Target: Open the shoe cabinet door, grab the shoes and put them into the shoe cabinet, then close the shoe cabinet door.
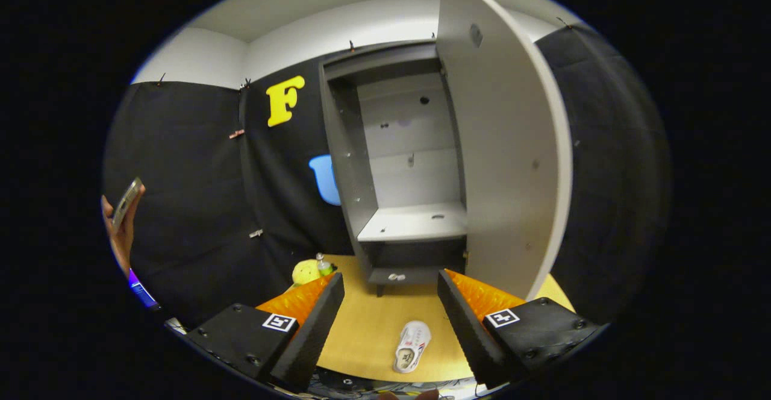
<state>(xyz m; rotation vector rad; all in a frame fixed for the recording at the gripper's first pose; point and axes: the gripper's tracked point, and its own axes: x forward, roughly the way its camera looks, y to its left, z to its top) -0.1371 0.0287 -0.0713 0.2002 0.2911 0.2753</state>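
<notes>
Gripper view: gripper (390, 303) fingers spread wide, holding nothing. The shoe (412, 346) lies on its side on the table (367, 321), between the fingers. Shoe cabinet (409, 171) stands beyond, door (506, 147) swung open. Assessment: shoe is likely light and soft-sided; grip across the heel collar or midfoot, firmly.

The single camera rides on the gripper (390, 288) and looks forward along its two fingers, which stand spread apart at the near side. It sits raised above a wooden table (367, 321) and faces the far wall, looking slightly down. A white shoe (412, 346) lies near, between the fingers. The cabinet (403, 165) stands farther off, straight ahead, its open door (506, 147) to the right. A hand (120, 231) shows at the far left.
</notes>
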